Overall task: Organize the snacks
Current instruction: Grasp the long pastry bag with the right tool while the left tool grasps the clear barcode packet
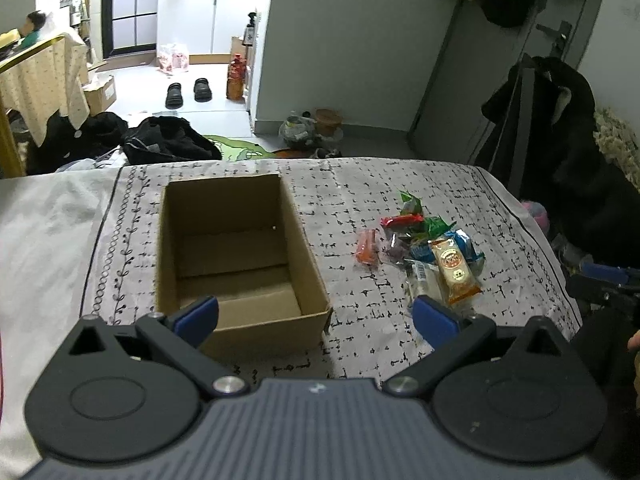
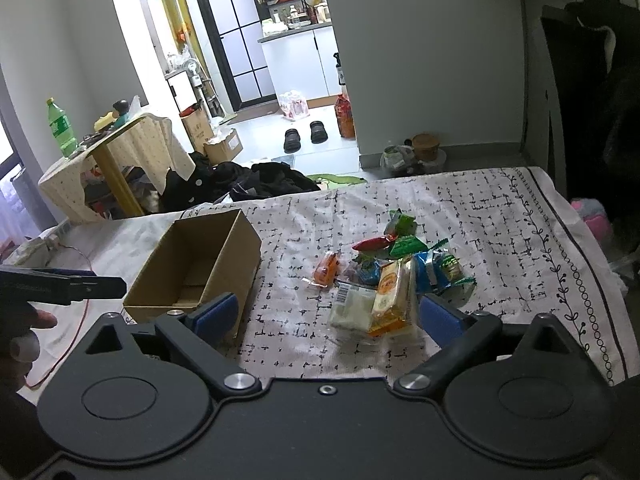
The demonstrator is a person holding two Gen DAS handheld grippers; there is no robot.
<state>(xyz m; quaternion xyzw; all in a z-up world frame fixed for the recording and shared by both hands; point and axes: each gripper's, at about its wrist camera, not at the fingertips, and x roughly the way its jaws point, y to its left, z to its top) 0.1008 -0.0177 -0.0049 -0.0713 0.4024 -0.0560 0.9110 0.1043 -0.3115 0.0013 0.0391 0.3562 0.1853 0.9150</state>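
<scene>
**Kid:** Both claws are wide open. The left gripper point(image 1: 316, 320) has nothing in it. It hangs over the near edge of the cardboard box point(image 1: 236, 248). One blue pad point(image 1: 198, 316) is over the near part of the box.

**Helper:** And the other claw?

**Kid:** The right gripper point(image 2: 328, 316) has nothing gripped in it too. Its right pad point(image 2: 440, 318) is just beside the near end of the orange packet point(image 2: 388, 296). I cannot tell if it touches.

**Helper:** Where are the snacks?

**Kid:** The snack pile point(image 2: 396, 268) lies on the black-and-white cloth point(image 2: 500, 216), to the right of the box. None are in the box. It looks empty.

**Helper:** What is in the pile?

**Kid:** A red wrapper point(image 2: 372, 243) and green packets point(image 2: 406, 246) sit at the far side. Blue ones point(image 2: 438, 268) are in the middle. A white packet point(image 2: 352, 308) is near, under the orange one. A small orange snack point(image 2: 326, 270) lies a bit apart, on the left of the pile, between it and the box.

**Helper:** Anything else?

**Kid:** A pair of black slippers point(image 2: 306, 135) is far away on the floor. Dark clothes point(image 2: 260, 184) lie past the far edge of the cloth.
</scene>
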